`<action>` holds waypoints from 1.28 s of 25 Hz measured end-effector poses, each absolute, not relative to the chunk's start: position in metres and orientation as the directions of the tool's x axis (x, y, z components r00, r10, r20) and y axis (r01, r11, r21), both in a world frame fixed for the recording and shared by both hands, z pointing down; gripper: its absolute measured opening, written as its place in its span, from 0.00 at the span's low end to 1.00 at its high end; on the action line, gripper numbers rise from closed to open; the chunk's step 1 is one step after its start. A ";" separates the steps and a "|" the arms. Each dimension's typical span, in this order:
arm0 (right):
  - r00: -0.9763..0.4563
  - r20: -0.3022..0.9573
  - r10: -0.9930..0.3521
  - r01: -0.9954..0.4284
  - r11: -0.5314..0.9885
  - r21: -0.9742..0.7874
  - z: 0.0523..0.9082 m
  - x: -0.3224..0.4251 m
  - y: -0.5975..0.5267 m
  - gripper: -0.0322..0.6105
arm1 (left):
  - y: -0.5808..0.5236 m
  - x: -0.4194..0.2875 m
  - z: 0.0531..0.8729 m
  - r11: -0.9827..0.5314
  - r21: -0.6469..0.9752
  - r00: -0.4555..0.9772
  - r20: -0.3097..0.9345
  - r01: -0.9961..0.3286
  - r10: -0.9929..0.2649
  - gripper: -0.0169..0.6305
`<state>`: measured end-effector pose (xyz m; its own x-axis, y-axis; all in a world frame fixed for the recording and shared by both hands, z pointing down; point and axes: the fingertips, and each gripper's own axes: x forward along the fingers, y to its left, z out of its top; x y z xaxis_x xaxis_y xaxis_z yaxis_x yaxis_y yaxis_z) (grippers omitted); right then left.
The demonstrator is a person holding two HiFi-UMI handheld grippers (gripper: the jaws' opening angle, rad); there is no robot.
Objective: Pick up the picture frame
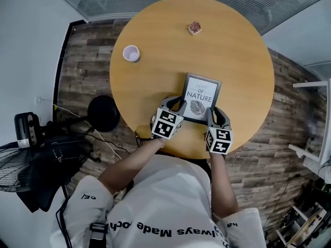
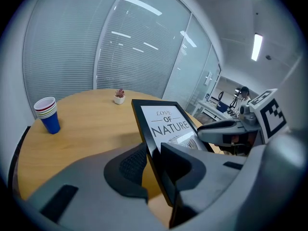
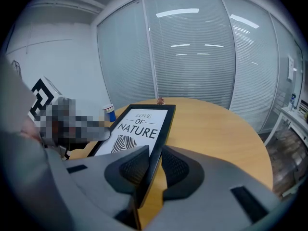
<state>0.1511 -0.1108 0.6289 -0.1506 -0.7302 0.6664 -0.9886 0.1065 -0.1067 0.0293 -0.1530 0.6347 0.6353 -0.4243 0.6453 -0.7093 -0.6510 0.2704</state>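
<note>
A black picture frame [image 1: 200, 97] with a white "LOVE OF NATURE" print lies near the front of the round wooden table [image 1: 243, 50]. My left gripper [image 1: 179, 105] is shut on the frame's near left corner, and my right gripper [image 1: 211, 113] is shut on its near right corner. In the left gripper view the frame [image 2: 161, 124] stands edge-on between the jaws, tilted up off the tabletop. In the right gripper view the frame [image 3: 139, 126] runs away from the jaws, its black edge pinched between the two pads.
A stack of paper cups [image 1: 131, 52] stands at the table's left and a tiny potted plant [image 1: 194, 28] at the back. A black stool [image 1: 103, 112], a fan [image 1: 15, 164] and cables sit on the floor to the left. Glass walls with blinds surround the table.
</note>
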 end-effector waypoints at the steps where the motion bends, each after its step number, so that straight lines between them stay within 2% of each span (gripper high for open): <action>1: -0.149 0.663 -0.734 -0.989 0.106 -0.105 0.625 0.152 -0.111 0.20 | -0.153 0.030 0.631 -0.651 0.270 0.637 0.642 -0.709 -0.427 0.19; 32: -0.136 0.538 -0.832 -0.991 0.120 -0.065 0.512 0.141 -0.113 0.20 | -0.155 0.018 0.516 -0.660 0.247 0.674 0.509 -0.710 -0.536 0.18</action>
